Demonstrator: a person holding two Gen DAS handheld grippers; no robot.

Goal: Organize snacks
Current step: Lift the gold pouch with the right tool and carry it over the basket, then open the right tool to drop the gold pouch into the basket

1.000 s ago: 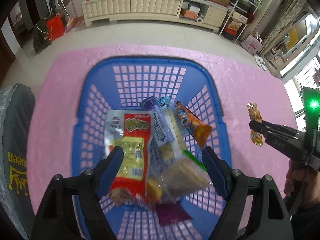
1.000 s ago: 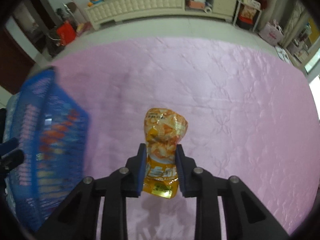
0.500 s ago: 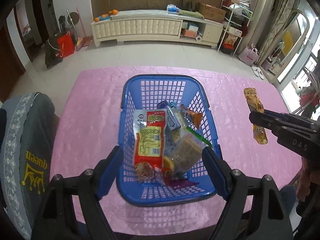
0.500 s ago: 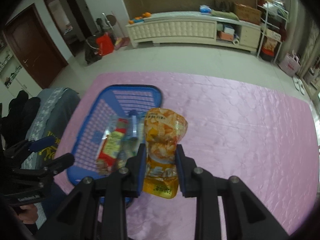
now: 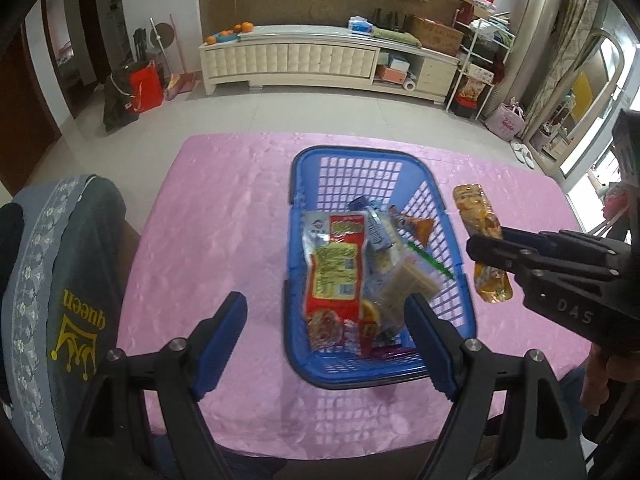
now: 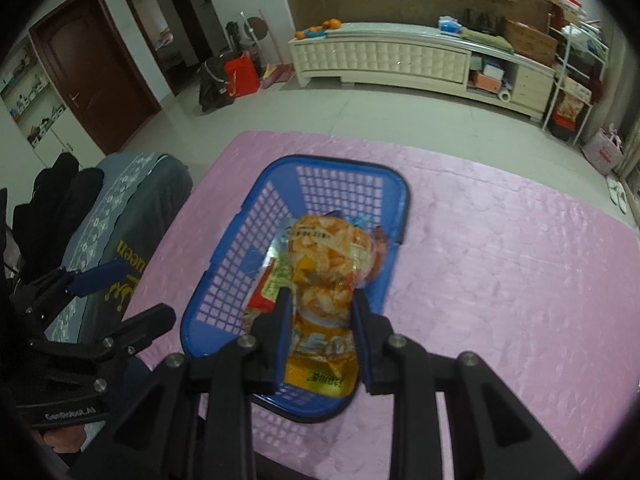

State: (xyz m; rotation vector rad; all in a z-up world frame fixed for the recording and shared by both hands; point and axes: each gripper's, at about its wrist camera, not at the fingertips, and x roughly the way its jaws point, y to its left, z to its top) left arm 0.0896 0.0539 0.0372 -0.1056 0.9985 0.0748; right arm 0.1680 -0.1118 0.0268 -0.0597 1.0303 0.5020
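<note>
Orange pouch in my right tongs: my right gripper [image 6: 320,332] is clamped on the orange snack pouch [image 6: 326,276], one pad on each side of its lower half, its puffed top standing above the fingers.
Pouch from the other camera: it [image 5: 478,216] sticks up and down out of the black jaws, edge-on, beside the basket's right wall and above the cloth.
My left tongs: my left gripper [image 5: 326,322] stands wide apart with nothing between its blue pads [image 5: 222,340]; one pad is over bare cloth, the other over the basket's near right corner.
Blue basket: the blue basket [image 5: 298,200] sits on the pink tablecloth [image 5: 224,216], its long side running away from me.
Basket contents: a red and yellow packet [image 5: 336,264] lies lengthwise on the left; a clear bag of pale biscuits [image 5: 408,286] is beside it; a small blue wrapper [image 5: 378,230] and an orange wrapper [image 5: 418,226] lie toward the far end.
Pouch against basket: in the right wrist view the pouch overlaps the basket's right half; I cannot tell how high it hangs.
Beside the table: a grey chair cover [image 5: 60,280] with yellow lettering is at the left edge.
Far side: a cream cabinet [image 5: 320,64] runs along the wall.
</note>
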